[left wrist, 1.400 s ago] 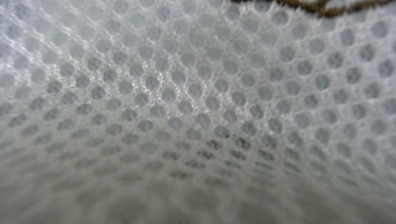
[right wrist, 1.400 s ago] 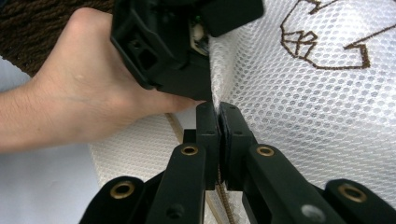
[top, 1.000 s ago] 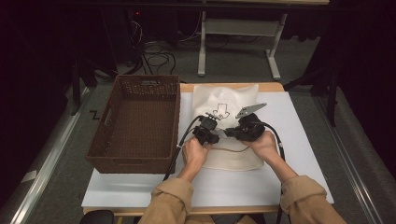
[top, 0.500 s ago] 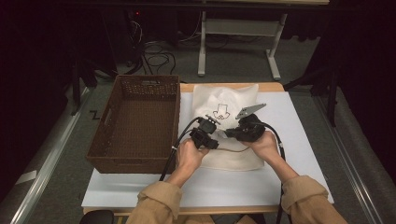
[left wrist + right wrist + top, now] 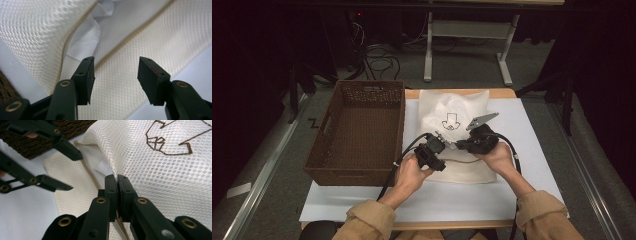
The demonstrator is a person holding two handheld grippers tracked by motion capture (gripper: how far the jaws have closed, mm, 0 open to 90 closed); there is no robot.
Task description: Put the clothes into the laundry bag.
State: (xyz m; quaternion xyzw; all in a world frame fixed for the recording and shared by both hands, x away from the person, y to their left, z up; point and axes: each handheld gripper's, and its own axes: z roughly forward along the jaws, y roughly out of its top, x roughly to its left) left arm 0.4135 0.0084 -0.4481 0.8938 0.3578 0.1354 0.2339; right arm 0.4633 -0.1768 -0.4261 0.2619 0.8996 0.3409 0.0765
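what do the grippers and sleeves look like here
Both grippers, left and right, are black, with flat rectangular pads and brass-coloured rivets at the joints. A black cable trails from each, and a grey three-cornered plate tops the right one. The sleeves are tan with cuffs.

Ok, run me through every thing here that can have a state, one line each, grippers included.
Mesh bag: lying on the table, zipper partly open, edge lifted.
Left gripper: open, jaws have just been opening, nothing between the pads.
Right gripper: shut on the mesh bag's edge by the zipper.
Basket: upright, empty, left of the bag.
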